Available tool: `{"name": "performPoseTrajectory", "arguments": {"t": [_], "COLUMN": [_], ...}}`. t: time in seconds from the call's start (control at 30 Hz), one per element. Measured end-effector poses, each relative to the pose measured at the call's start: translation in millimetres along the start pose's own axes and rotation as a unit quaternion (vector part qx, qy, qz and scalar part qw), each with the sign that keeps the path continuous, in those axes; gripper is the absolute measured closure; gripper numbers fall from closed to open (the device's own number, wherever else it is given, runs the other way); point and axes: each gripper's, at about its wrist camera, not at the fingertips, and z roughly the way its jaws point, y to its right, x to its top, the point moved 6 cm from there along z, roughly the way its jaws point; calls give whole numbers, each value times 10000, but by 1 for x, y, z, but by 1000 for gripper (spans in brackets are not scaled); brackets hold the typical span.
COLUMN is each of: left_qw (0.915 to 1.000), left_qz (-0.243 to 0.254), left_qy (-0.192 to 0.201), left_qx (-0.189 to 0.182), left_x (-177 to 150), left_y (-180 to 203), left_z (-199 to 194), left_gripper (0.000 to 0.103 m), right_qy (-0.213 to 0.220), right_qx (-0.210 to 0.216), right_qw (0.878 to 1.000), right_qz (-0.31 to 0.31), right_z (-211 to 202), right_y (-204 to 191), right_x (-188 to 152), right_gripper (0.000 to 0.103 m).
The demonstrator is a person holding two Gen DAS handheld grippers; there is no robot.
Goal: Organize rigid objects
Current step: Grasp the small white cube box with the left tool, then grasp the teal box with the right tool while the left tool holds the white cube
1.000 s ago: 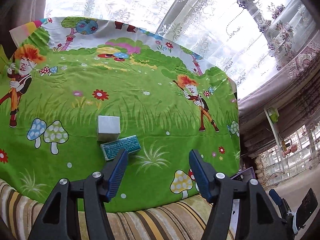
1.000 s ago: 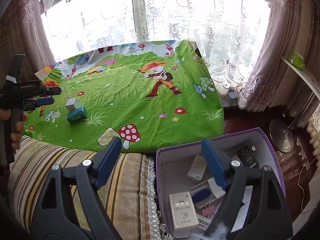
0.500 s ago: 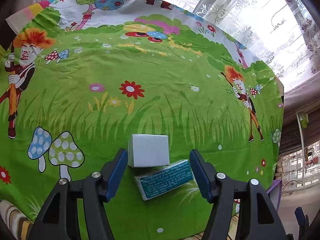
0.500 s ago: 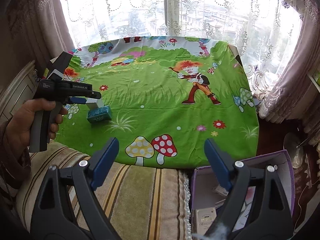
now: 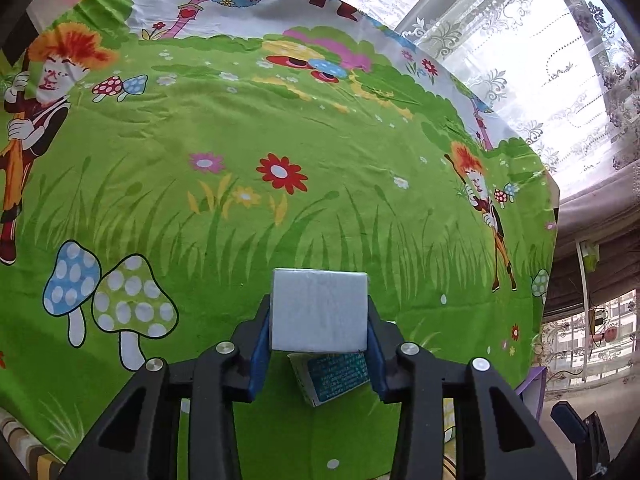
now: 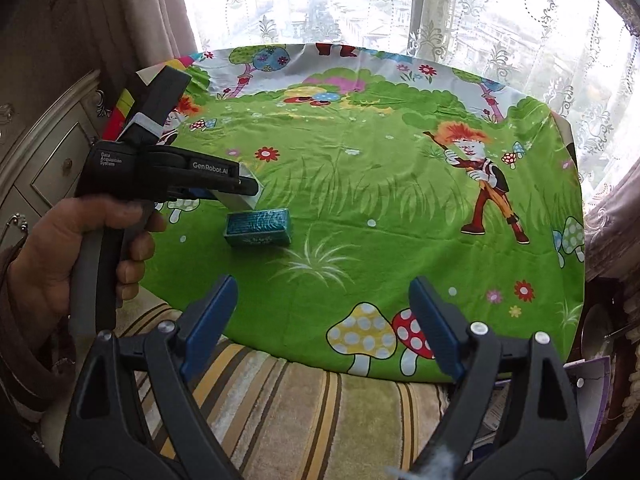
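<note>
Left wrist view: your left hand-held gripper [image 5: 319, 320] has just closed, pinching the white box [image 5: 319, 310]; teal box [image 5: 334, 376] beneath. Your right hand-held gripper [image 6: 320, 324] hangs spread, empty.

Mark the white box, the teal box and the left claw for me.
white box [image 5: 319, 310]: left wrist view, centre of its facing side.
teal box [image 6: 258, 226]: right wrist view, middle of its top face.
left claw [image 5: 319, 334]: left wrist view, midway between its fingertips, closed on the white box.

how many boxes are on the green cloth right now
2. A white box is clamped between the left hand-held gripper pads, and a teal box lies just in front of it. None seem hidden.
</note>
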Motion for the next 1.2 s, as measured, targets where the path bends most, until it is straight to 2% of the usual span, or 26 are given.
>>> {"name": "performPoseTrajectory", "arguments": {"t": [0.1, 0.33, 0.53, 0.7, 1.0, 1.2], "left_qw": [9996, 9959, 9917, 9879, 9882, 9889], "left_qz": [-104, -320, -417, -507, -544, -489], "left_qy": [203, 793, 1167, 1406, 1370, 1358], "left_qx": [-165, -280, -353, -422, -423, -352], "left_x": [-5, -31, -65, -78, -80, -81], "left_y": [-8, -33, -43, -51, -55, -54], "left_z": [-22, -72, -98, -115, -111, -109], "left_gripper": [62, 62, 62, 62, 62, 62], "right_qy": [-198, -496, -715, -883, -1081, -1045], "right_qx": [63, 235, 288, 262, 203, 54], "right_qw": [9996, 9976, 9958, 9939, 9926, 9938], "right_qz": [-185, -414, -499, -605, -522, -380], "right_z": [21, 60, 87, 107, 134, 146], "right_y": [-18, -48, -64, -75, -80, -71], "right_x": [2, 8, 17, 21, 31, 38], "right_gripper": [14, 14, 14, 14, 14, 12]}}
